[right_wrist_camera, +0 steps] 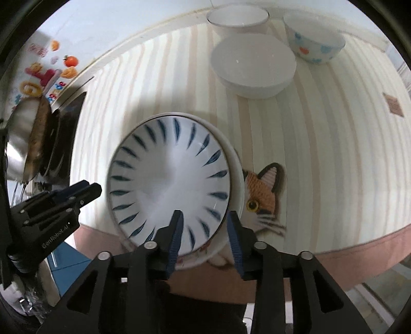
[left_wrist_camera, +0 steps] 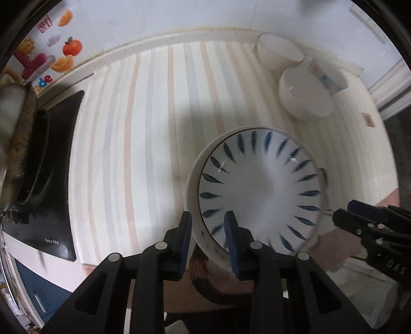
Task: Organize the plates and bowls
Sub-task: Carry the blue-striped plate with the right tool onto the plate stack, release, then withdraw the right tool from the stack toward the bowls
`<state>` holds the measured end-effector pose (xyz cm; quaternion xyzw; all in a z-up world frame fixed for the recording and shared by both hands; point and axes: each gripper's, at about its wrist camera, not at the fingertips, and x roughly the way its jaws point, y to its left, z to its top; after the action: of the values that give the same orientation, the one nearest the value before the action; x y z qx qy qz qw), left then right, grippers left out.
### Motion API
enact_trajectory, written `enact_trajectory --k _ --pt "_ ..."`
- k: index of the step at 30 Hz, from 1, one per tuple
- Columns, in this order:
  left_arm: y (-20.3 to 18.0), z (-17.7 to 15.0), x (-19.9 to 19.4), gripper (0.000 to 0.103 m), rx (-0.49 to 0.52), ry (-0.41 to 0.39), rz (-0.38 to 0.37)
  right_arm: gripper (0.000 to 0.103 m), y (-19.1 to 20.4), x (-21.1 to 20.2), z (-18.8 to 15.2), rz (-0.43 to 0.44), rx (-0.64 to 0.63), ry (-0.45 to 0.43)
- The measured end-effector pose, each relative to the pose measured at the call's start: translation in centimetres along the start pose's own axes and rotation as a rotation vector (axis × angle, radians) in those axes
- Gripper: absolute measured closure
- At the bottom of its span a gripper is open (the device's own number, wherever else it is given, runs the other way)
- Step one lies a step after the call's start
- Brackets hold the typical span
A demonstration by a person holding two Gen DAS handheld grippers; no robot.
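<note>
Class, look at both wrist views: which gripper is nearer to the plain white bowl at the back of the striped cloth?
Right. The right gripper sits at the patterned plate's side facing the white bowl; the left gripper straddles the plate's opposite edge.

A leaf-patterned bowl (right_wrist_camera: 169,190) sits nested in a wider bowl (right_wrist_camera: 235,177) near the front edge of the table (right_wrist_camera: 334,159), left of a cat figure (right_wrist_camera: 267,197) on the cloth. Toward the back edge stand three more – a plain bowl (right_wrist_camera: 253,69) nearest, a glass bowl (right_wrist_camera: 237,19) behind it, a dotted bowl (right_wrist_camera: 314,42) to its right. At the left edge lies a stove top (left_wrist_camera: 55,164) bearing a pan (left_wrist_camera: 33,156).
</note>
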<state>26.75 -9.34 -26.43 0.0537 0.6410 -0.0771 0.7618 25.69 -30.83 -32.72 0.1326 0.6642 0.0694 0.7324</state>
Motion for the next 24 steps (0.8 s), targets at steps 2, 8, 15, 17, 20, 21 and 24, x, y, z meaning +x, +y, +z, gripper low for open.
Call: enact_trajectory --k 2,8,15,17,20,21,24 --pt "-0.3 -0.4 -2.1 0.073 0.007 -0.034 0.0 0.053 0.6 -1.7 -1.0 -0.007 -0.001 -0.03" --pt "-0.5 -2.4 -7.5 0.026 0.027 -0.123 -0.029 0.025 3.1 -7.2 -4.5 -0.002 0.0 -0.133" --pt "0.2 -5.3 -12.0 0.014 0.01 -0.207 -0.013 0.013 6.0 -12.6 -8.3 -0.034 0.0 -0.243" --pt "0.5 -6.2 -13.0 0.014 0.006 -0.212 -0.024 0.012 6.9 -14.0 -9.3 -0.056 -0.001 -0.276" --pt "0.7 -7.6 -14.6 0.014 0.003 -0.23 -0.032 0.01 8.0 -16.3 -11.0 -0.074 -0.001 -0.318" --pt "0.8 -8.1 -15.1 0.014 0.005 -0.238 -0.03 0.01 8.3 -16.8 -11.5 -0.077 0.003 -0.329" --pt "1.2 -9.2 -16.5 0.014 0.004 -0.262 -0.034 0.009 9.2 -18.6 -12.9 -0.086 0.004 -0.359"
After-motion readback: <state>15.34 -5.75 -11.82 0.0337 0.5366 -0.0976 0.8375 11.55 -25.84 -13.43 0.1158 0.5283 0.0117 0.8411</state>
